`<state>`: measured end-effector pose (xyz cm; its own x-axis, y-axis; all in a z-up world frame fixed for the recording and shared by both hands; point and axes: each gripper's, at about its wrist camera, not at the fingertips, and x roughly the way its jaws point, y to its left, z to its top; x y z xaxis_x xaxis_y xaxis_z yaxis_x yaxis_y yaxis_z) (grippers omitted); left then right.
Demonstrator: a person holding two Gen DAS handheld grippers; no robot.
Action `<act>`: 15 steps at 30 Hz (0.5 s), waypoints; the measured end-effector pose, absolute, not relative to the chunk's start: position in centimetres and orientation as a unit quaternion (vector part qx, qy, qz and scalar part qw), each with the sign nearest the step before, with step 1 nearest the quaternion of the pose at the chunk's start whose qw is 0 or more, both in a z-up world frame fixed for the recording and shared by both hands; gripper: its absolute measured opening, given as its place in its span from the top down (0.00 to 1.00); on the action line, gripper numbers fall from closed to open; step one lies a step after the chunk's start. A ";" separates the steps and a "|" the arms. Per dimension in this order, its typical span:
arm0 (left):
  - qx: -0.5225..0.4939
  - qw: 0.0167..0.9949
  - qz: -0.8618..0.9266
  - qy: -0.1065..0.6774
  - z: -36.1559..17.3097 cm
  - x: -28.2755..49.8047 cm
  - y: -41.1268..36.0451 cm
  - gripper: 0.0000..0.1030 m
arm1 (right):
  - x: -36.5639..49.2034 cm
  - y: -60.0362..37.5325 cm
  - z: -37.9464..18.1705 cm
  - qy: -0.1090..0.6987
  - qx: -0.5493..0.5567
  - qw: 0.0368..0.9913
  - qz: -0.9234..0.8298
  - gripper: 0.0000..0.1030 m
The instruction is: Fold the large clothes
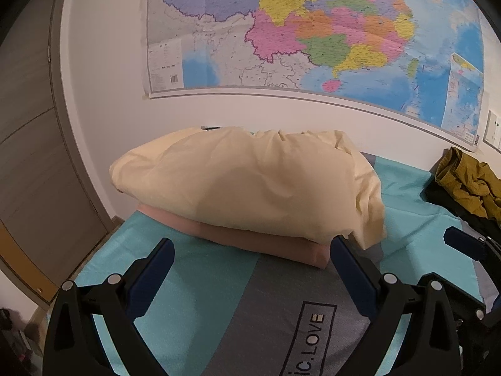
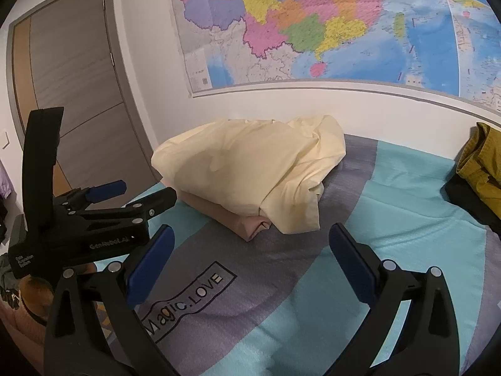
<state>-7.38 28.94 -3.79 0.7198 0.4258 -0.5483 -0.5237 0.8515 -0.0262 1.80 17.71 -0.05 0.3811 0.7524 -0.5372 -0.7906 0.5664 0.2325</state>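
My left tongs (image 1: 252,250) and right tongs (image 2: 252,238) gape wide, empty; mid-frame, the folded cream cotton garment (image 2: 247,169) mostly hides the pink folded cloth (image 2: 231,216) beneath.

A bed (image 2: 407,194) in teal and grey stripes carries a folded pink garment (image 2: 219,213) near its far edge and olive clothes (image 2: 479,163) at the far right corner.
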 end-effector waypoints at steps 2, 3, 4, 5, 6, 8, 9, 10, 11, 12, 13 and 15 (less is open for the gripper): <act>-0.091 0.923 0.257 0.273 -3.8 -7.4 28.9 0.07 | 1.7 17.5 0.0 0.303 -0.033 0.831 0.465 0.05; -0.093 0.923 0.256 0.273 -3.8 -7.4 28.8 0.07 | 1.7 17.5 0.0 0.303 -0.034 0.831 0.466 0.05; -0.094 0.922 0.256 0.274 -3.8 -7.5 28.8 0.07 | 1.7 17.4 0.0 0.304 -0.034 0.830 0.467 0.05; -0.094 0.922 0.256 0.275 -3.8 -7.4 28.8 0.07 | 1.7 17.3 0.0 0.305 -0.033 0.830 0.466 0.05; -0.093 0.921 0.257 0.277 -3.8 -7.5 28.7 0.07 | 1.7 17.3 0.0 0.306 -0.032 0.829 0.466 0.05; -0.092 0.920 0.260 0.279 -3.9 -7.4 28.5 0.07 | 1.7 17.2 -0.1 0.309 -0.034 0.829 0.466 0.05; -0.092 0.919 0.261 0.280 -3.9 -7.4 28.4 0.07 | 1.7 17.1 -0.1 0.310 -0.034 0.828 0.466 0.05; -0.093 0.919 0.261 0.281 -4.0 -7.4 28.3 0.07 | 1.7 17.1 -0.2 0.310 -0.034 0.828 0.466 0.05; -0.093 0.918 0.261 0.282 -4.0 -7.5 28.3 0.07 | 1.7 17.0 -0.2 0.312 -0.034 0.827 0.466 0.05; -0.092 0.918 0.260 0.283 -4.0 -7.5 28.2 0.07 | 1.7 17.0 -0.2 0.312 -0.033 0.828 0.465 0.05; -0.091 0.919 0.260 0.283 -4.0 -7.5 28.1 0.07 | 1.7 16.9 -0.2 0.313 -0.032 0.827 0.466 0.05; -0.091 0.919 0.258 0.284 -4.1 -7.5 28.0 0.07 | 1.7 16.9 -0.3 0.315 -0.034 0.826 0.466 0.05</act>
